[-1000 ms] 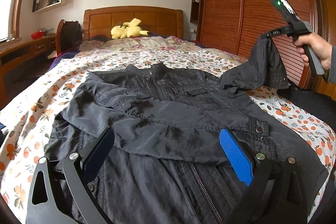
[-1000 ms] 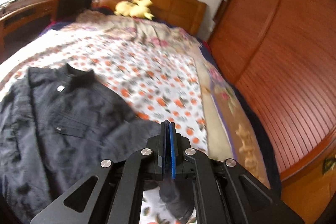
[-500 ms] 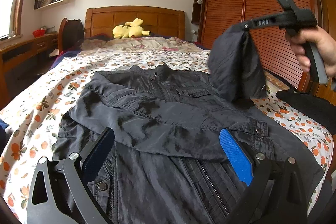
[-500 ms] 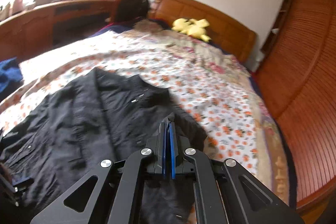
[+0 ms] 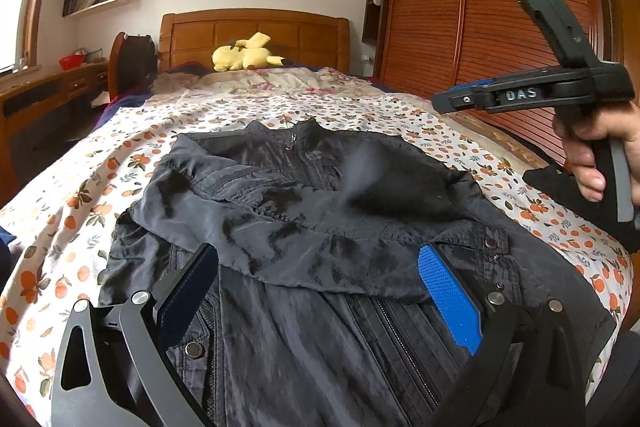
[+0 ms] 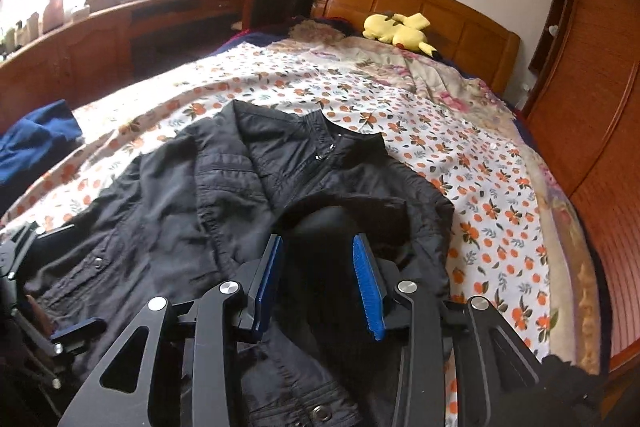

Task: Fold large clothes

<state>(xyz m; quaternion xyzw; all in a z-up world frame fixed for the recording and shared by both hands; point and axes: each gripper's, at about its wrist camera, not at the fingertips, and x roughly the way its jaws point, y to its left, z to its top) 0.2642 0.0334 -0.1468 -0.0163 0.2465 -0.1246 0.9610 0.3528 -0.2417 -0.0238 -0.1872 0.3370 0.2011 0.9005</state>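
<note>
Blue garment [image 6: 36, 143]: at the bed's left edge, left of the jacket, apart from it.
Left gripper [image 5: 320, 303]: low over the jacket's hem end, jaws spread wide, nothing between the pads; released.
Jacket [image 5: 304, 227]: dark, zipped, flat on the orange-print bedspread [image 5: 80, 195], collar toward the headboard [image 5: 256, 31].
Left sleeve [image 5: 280, 243]: folded across the jacket's chest.
Right sleeve [image 5: 400, 183]: blurred, over the jacket's right shoulder, directly under the right gripper.
Right gripper [image 6: 318, 279]: above the jacket's right shoulder, held in a hand [image 5: 600, 155]; jaws opening, pads clear of the sleeve; released.
Plush toy [image 5: 246, 57]: yellow, beyond the jacket's collar, against the headboard.
</note>
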